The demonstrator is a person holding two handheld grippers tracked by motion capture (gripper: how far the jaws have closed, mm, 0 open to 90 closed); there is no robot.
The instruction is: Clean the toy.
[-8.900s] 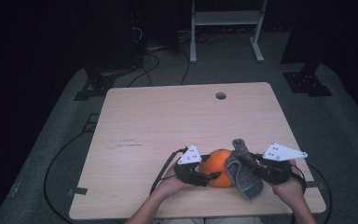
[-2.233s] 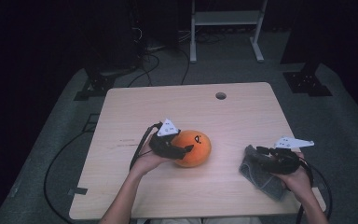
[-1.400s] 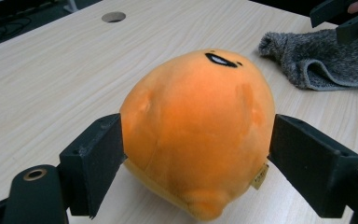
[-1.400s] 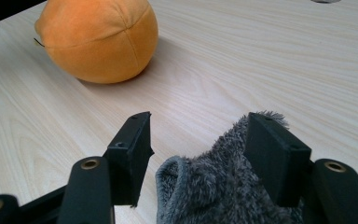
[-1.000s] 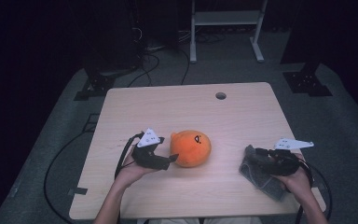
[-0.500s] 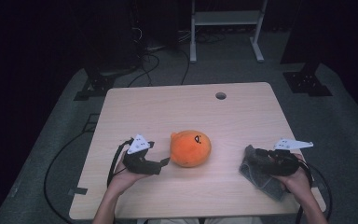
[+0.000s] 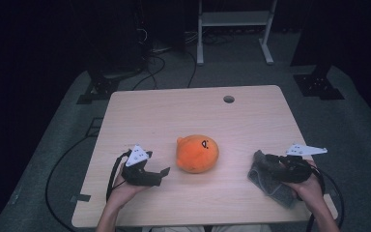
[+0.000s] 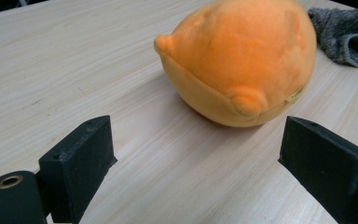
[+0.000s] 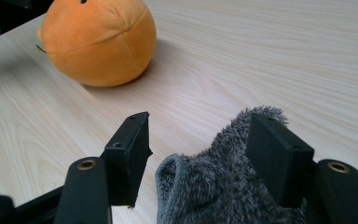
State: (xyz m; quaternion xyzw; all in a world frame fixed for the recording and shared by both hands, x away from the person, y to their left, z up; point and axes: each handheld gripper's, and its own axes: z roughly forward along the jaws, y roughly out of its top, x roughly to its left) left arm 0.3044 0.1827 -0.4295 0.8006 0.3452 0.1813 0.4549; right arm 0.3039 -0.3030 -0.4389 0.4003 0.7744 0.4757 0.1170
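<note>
- Risk of rolling: the orange plush toy [image 7: 197, 153] sits loose near the middle of the tabletop [image 7: 183, 106], a little toward the near edge. Its round body could roll if nudged.
- The left gripper [image 7: 163, 172] lies released just beside the toy, toward the near left corner, nothing between its jaws, which have just been opening. Reaching back carelessly, one jaw could push the toy away instead of straddling it.
- The right gripper [image 7: 269, 163], near the near right corner, has the grey fleece cloth [image 7: 270, 181] between its spread jaws; whether they actually pinch it I cannot tell. Lifted on so loose a hold, the cloth could slip out or drag off the near edge.
</note>
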